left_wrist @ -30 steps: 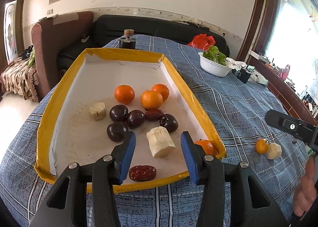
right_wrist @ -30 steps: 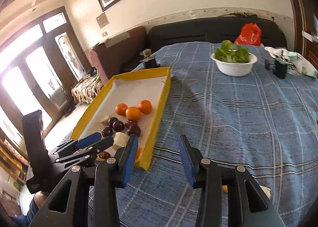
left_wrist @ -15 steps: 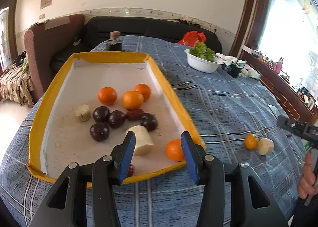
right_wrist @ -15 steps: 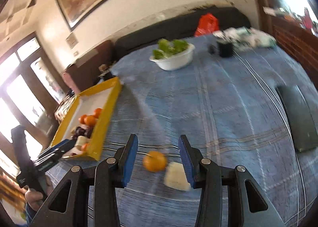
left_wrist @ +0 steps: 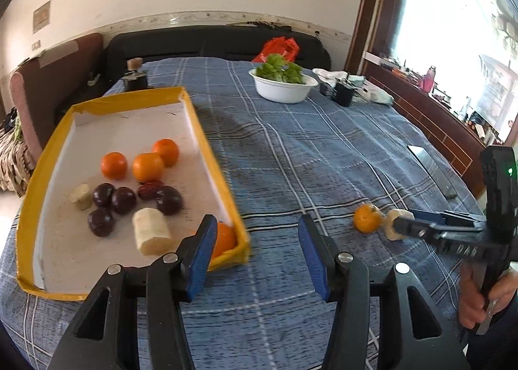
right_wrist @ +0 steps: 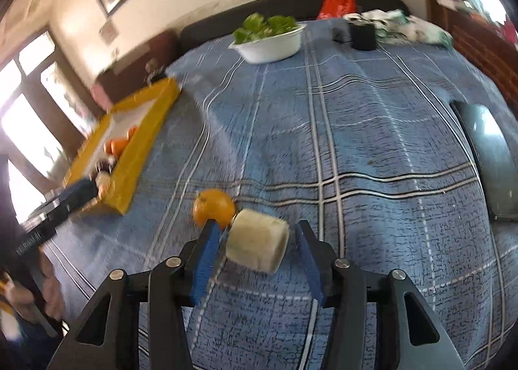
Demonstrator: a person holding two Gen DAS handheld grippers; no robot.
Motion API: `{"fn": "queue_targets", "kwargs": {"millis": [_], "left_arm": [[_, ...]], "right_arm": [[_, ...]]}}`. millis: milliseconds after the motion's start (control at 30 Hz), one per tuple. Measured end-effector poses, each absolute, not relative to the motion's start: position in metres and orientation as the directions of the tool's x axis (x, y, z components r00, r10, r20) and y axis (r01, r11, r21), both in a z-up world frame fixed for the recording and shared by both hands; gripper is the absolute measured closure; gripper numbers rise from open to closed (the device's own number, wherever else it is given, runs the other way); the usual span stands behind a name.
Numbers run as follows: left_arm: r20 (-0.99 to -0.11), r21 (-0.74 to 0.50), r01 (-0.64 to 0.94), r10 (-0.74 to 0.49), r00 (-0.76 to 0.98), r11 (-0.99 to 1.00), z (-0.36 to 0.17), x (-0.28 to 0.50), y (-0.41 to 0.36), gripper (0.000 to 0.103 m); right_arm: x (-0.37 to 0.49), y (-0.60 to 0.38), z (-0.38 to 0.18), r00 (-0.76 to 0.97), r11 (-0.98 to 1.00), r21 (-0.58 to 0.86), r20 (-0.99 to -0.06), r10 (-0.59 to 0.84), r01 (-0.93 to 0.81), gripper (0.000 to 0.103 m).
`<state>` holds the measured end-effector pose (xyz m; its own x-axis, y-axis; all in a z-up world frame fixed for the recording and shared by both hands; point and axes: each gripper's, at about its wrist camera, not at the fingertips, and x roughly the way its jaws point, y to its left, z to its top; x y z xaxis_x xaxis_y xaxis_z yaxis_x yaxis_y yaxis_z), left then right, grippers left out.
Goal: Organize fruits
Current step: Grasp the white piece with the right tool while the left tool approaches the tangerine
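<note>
The right gripper (right_wrist: 255, 250) hangs low over the blue plaid cloth (right_wrist: 372, 130) with its jaws opening and a banana chunk (right_wrist: 257, 245) lying between them; both blue pads stand clear of the chunk, a small gap on each side, so nothing is pinched. A tangerine (right_wrist: 213, 208) sits on the cloth at the chunk's 10 o'clock, touching it or nearly so, just beyond the left pad. In the left wrist view the same pair lies at 3 o'clock from the tray (left_wrist: 197, 120), well apart from it, with the right tool's fingers reaching over the chunk. The left gripper (left_wrist: 257, 255) is also opening, its jaws spread with only cloth between them, poised at the tray's near right corner. Inside the yellow-rimmed tray three tangerines (left_wrist: 147, 166) cluster at centre, four dark plums (left_wrist: 123, 200) and a red date (left_wrist: 149, 189) lie just below them, a small banana piece (left_wrist: 81, 196) at 9 o'clock of the plums, a larger one (left_wrist: 150, 235) at 6 o'clock, and one more tangerine (left_wrist: 223, 239) tucked in the near right corner. A white bowl (left_wrist: 281, 90) of greens stands far off at 12 o'clock.
</note>
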<state>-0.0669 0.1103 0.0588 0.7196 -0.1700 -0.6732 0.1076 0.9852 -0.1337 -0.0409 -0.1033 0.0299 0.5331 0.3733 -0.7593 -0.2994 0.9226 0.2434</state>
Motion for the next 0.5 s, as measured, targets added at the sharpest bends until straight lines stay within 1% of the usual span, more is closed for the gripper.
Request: {"fn": "queue_targets", "kwargs": {"millis": [100, 133, 167, 200, 300, 367, 433, 500], "left_arm": [[-0.680, -0.128, 0.126, -0.180, 0.710, 0.984, 0.058, -0.064, 0.102, 0.052], [-0.682, -0.128, 0.133, -0.184, 0.708, 0.983, 0.059, -0.063, 0.099, 0.052], [-0.684, -0.131, 0.142, -0.193, 0.704, 0.981, 0.059, -0.062, 0.096, 0.052], [-0.687, -0.136, 0.152, -0.204, 0.698, 0.979, 0.060, -0.060, 0.093, 0.052], [-0.700, -0.155, 0.192, -0.245, 0.671, 0.969, 0.061, -0.055, 0.079, 0.051], [-0.712, -0.167, 0.228, -0.277, 0.645, 0.959, 0.061, -0.051, 0.065, 0.049], [-0.729, -0.179, 0.263, -0.308, 0.611, 0.948, 0.057, -0.044, 0.049, 0.044], [-0.746, -0.186, 0.289, -0.327, 0.580, 0.939, 0.052, -0.038, 0.035, 0.044]], "right_arm": [[-0.042, -0.098, 0.026, 0.547, 0.939, 0.176, -0.775, 0.317, -0.295, 0.048], [-0.042, -0.099, 0.026, 0.550, 0.941, 0.174, -0.775, 0.313, -0.291, 0.051], [-0.043, -0.102, 0.026, 0.545, 0.932, 0.203, -0.766, 0.342, -0.299, 0.060], [-0.043, -0.103, 0.027, 0.548, 0.931, 0.211, -0.761, 0.347, -0.296, 0.062], [-0.041, -0.109, 0.031, 0.586, 0.945, 0.202, -0.746, 0.318, -0.256, 0.063], [-0.040, -0.123, 0.035, 0.603, 0.938, 0.260, -0.719, 0.346, -0.228, 0.063], [-0.041, -0.130, 0.039, 0.623, 0.936, 0.288, -0.699, 0.351, -0.204, 0.063], [-0.040, -0.134, 0.041, 0.632, 0.935, 0.302, -0.692, 0.348, -0.185, 0.063]]}}
